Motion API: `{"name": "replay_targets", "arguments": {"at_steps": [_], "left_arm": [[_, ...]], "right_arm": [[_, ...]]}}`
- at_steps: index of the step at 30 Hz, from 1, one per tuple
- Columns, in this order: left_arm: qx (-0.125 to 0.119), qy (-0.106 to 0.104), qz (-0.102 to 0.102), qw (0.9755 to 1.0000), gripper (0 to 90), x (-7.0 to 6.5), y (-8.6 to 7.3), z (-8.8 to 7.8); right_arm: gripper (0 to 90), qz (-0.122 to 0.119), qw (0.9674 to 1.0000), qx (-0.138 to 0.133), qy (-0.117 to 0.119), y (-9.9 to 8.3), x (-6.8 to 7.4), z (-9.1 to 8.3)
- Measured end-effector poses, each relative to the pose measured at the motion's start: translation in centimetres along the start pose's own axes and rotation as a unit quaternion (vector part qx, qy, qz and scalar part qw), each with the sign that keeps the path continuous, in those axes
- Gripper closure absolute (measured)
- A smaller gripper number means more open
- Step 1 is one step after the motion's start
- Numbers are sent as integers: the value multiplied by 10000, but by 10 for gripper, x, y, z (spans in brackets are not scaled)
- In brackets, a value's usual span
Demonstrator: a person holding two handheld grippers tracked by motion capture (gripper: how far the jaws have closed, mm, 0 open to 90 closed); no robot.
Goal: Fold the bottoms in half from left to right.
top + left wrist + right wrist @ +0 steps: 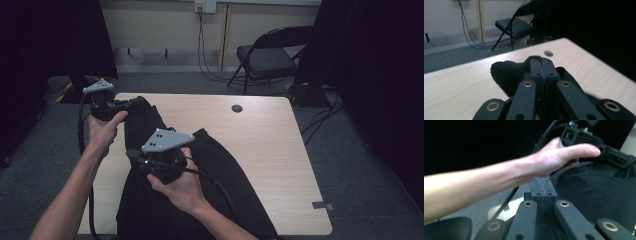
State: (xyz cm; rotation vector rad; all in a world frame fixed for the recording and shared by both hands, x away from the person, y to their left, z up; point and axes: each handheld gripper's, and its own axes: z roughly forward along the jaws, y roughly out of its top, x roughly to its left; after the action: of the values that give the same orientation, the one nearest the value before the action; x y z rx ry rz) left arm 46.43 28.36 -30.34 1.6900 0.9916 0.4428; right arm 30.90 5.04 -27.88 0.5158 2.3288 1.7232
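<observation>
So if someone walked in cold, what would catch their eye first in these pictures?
Probably the black garment draped over the left half of the pale wooden table. Next, the two hand-held tongs lifting it: the left tongs shut on a bunched fold at its far end, the right tongs closed over the cloth nearer the person.

You work in a dim room: the light falls softly from above onto the pale table (260,150), while both sides sink into near-black. The black garment (150,200) swallows its own folds. In the left gripper view the chair (515,26) looks soft; in the right gripper view your forearm (474,187) is brightly lit and slightly blurred.
</observation>
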Motion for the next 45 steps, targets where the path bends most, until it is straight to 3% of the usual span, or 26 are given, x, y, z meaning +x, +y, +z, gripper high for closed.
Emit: {"name": "replay_targets", "arguments": {"at_steps": [4,6,8,10,12,13,14,15,20,22,25,27,28,29,30,31,32,33,34,35,38,40,42,43,44,45], "left_arm": [[194,-57,112,9997,895,-7,-11,11],[351,-157,92,9992,894,-15,-25,26],[520,-190,224,9982,894,-25,-38,43],[617,-308,145,9975,893,-32,-52,60],[828,-347,181,9958,894,-41,-62,78],[874,-352,175,9954,893,-44,-64,83],[937,-360,172,9948,893,-47,-67,91],[974,-353,199,9944,893,-51,-69,98],[1172,-248,227,9925,892,-68,-72,129],[1071,-429,44,9933,892,-70,-71,138],[1186,-485,137,9917,891,-80,-76,153],[1129,-610,3,9917,888,-82,-82,162],[1080,-684,-81,9918,880,-84,-85,165],[1102,-666,-81,9916,800,-88,-89,170],[1102,-666,-81,9916,718,-88,-89,170],[1119,-648,-38,9916,718,-90,-90,171],[1066,-669,42,9920,621,-92,-89,167],[1066,-669,42,9920,577,-92,-89,167],[968,-623,107,9933,527,-92,-83,158],[968,-623,107,9933,511,-92,-83,158],[976,-770,294,9918,513,-92,-82,140],[1125,-899,417,9887,559,-92,-95,121],[1146,-930,436,9881,571,-93,-102,114],[1220,-973,500,9865,599,-93,-108,108],[1262,-1019,534,9853,631,-93,-114,102],[1287,-1092,483,9845,631,-93,-120,97]], "right_arm": [[898,-28,10000,-5,-27,-9,2,-12],[898,51,9999,116,-63,-25,-2,-19],[898,179,9995,206,-133,-44,-7,-29],[898,273,9991,251,-226,-60,-13,-41],[898,186,9981,411,-415,-75,-18,-55],[898,144,9968,557,-559,-85,-23,-63],[898,332,9948,669,-694,-100,-33,-75],[898,332,9948,669,-694,-100,-33,-75],[898,856,9867,786,-1140,-138,-61,-101],[898,942,9834,800,-1327,-146,-69,-109],[898,1055,9802,812,-1465,-154,-77,-120],[898,1059,9782,918,-1531,-161,-79,-124],[898,1056,9754,1053,-1623,-168,-81,-126],[898,1113,9691,1296,-1778,-180,-87,-128],[898,1113,9691,1296,-1778,-180,-87,-128],[898,1119,9657,1406,-1873,-186,-91,-129],[897,1258,9577,1614,-2021,-198,-101,-132],[897,1258,9577,1614,-2021,-198,-101,-132],[897,1396,9498,1842,-2108,-209,-110,-133],[897,1396,9498,1842,-2108,-209,-110,-133],[894,1365,9398,2152,-2277,-222,-116,-137],[872,1405,9377,2198,-2294,-224,-117,-140],[867,1442,9359,2194,-2350,-224,-117,-142],[859,1448,9354,2168,-2389,-223,-117,-145],[772,1400,9369,2101,-2419,-220,-116,-150],[772,1400,9369,2101,-2419,-220,-116,-150]]}}
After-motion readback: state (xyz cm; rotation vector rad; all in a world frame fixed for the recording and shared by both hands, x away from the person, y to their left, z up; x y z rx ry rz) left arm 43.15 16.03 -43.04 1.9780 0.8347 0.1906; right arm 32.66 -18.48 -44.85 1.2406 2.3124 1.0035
